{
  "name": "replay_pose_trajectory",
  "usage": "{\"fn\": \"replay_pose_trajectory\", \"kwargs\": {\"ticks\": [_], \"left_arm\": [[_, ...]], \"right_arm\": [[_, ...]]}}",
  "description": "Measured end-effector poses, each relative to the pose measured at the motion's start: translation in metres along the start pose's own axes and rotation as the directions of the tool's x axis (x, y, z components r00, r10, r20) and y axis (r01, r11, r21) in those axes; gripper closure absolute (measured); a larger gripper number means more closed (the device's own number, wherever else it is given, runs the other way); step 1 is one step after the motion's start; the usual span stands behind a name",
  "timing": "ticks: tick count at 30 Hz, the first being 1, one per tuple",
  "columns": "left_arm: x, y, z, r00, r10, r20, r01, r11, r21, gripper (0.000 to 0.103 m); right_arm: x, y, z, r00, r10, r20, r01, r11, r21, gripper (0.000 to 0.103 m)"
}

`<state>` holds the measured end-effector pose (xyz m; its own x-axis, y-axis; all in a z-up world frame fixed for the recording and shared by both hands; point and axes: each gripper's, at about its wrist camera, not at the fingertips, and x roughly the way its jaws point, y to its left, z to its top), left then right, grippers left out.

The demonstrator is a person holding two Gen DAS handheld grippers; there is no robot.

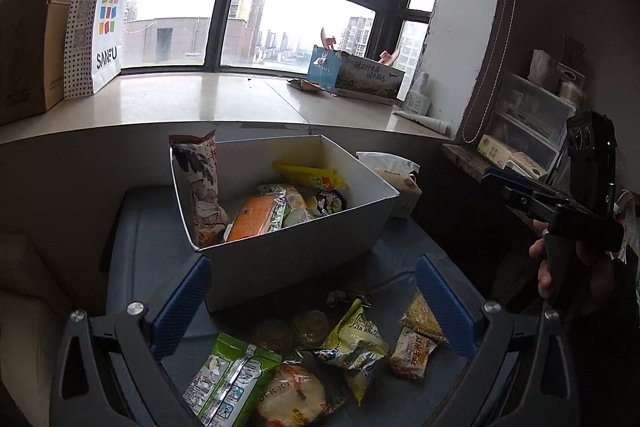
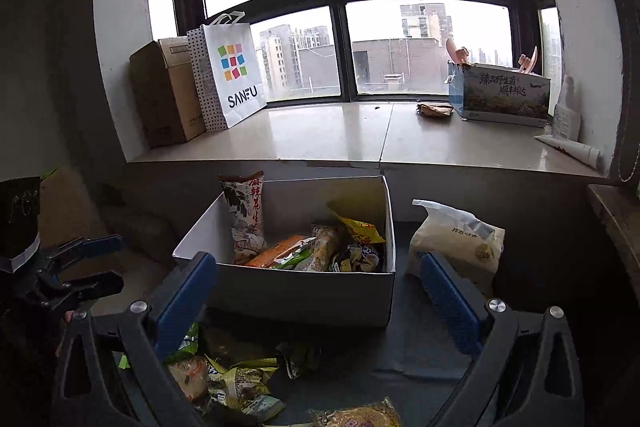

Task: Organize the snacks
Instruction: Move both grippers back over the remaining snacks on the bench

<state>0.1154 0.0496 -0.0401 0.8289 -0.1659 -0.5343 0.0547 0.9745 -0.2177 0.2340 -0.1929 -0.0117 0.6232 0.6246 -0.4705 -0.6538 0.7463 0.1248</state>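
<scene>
With both sets of fingers spread wide and empty, the loose snack packets (image 1: 352, 347) lie on the counter directly beneath the left gripper (image 1: 312, 303), the nearer one, short of the box (image 1: 296, 255).

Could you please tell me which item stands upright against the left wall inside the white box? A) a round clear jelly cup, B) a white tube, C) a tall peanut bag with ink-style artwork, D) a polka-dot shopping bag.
C: the tall peanut bag leans upright in the white box, rising above its rim.
</scene>
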Motion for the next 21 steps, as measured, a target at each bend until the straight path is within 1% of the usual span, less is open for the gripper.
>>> {"fn": "replay_pose_trajectory", "kwargs": {"ticks": [2,3,7,10,13,14,16,17,19,20,21], "left_arm": [[-0.010,-0.012,-0.016,0.999,0.030,-0.009,-0.030,0.998,0.053,0.000],[-0.015,-0.017,-0.024,0.999,0.037,-0.008,-0.036,0.997,0.064,0.000],[-0.035,-0.024,-0.049,1.000,0.017,-0.002,-0.017,0.999,0.027,0.000],[-0.045,-0.028,-0.063,0.999,0.046,-0.007,-0.046,0.999,0.015,0.000],[-0.052,-0.032,-0.069,0.999,0.033,0.003,-0.033,0.999,0.005,0.000],[-0.053,-0.034,-0.070,0.999,0.045,0.009,-0.045,0.999,0.010,0.000],[-0.057,-0.040,-0.071,0.998,0.057,0.033,-0.058,0.998,0.034,0.000],[-0.058,-0.043,-0.072,0.997,0.058,0.040,-0.060,0.997,0.043,0.000],[-0.056,-0.047,-0.074,0.997,0.065,0.033,-0.067,0.996,0.058,0.000],[-0.055,-0.048,-0.074,0.997,0.069,0.031,-0.071,0.996,0.057,0.000],[-0.053,-0.048,-0.075,0.997,0.069,0.027,-0.070,0.996,0.053,0.000]], "right_arm": [[-0.012,0.004,-0.017,0.999,-0.019,-0.029,0.019,1.000,-0.004,0.000],[-0.018,0.006,-0.026,0.998,-0.029,-0.048,0.029,1.000,-0.007,0.000],[-0.043,0.007,-0.067,0.996,-0.057,-0.062,0.058,0.998,0.009,0.000],[-0.056,0.005,-0.098,0.994,-0.063,-0.087,0.067,0.997,0.035,0.000],[-0.068,0.003,-0.128,0.988,-0.100,-0.118,0.107,0.993,0.053,0.000],[-0.071,0.002,-0.136,0.988,-0.096,-0.124,0.105,0.992,0.067,0.000],[-0.071,-0.003,-0.150,0.988,-0.065,-0.143,0.080,0.992,0.100,0.000],[-0.066,-0.004,-0.154,0.981,-0.066,-0.181,0.083,0.992,0.090,0.000],[-0.056,-0.006,-0.157,0.967,-0.132,-0.219,0.147,0.988,0.054,0.000],[-0.052,-0.007,-0.159,0.964,-0.146,-0.221,0.162,0.985,0.053,0.000],[-0.049,-0.009,-0.160,0.966,-0.138,-0.219,0.156,0.985,0.070,0.000]]}}
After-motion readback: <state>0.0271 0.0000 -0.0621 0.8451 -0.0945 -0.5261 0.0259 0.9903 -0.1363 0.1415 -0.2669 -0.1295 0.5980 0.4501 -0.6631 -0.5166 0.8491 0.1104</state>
